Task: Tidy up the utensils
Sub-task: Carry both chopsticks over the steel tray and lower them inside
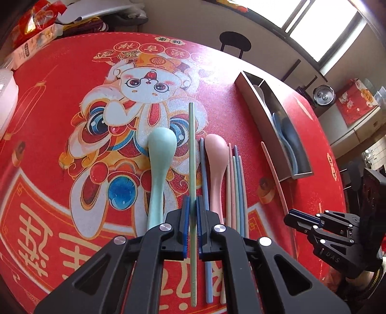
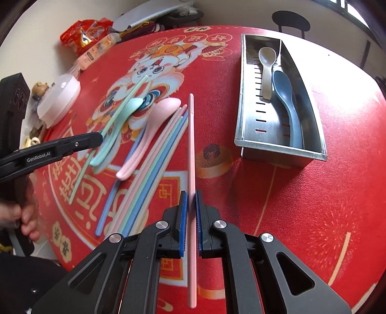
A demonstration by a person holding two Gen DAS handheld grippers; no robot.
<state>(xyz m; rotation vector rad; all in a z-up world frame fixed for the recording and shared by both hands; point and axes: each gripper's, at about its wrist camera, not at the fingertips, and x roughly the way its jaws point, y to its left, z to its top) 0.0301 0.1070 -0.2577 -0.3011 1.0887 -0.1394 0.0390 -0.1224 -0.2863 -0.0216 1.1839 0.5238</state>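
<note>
My left gripper is shut on a green chopstick that points away over the red mat. My right gripper is shut on a pink chopstick, also seen in the left wrist view. On the mat lie a green spoon, a pink spoon and several pink, green and blue chopsticks. A steel utensil tray at the right holds a grey spoon and a blue spoon.
The red printed mat covers a round table. Snack bags, a carton and a white lidded container crowd the far left edge. A black stool stands behind the table.
</note>
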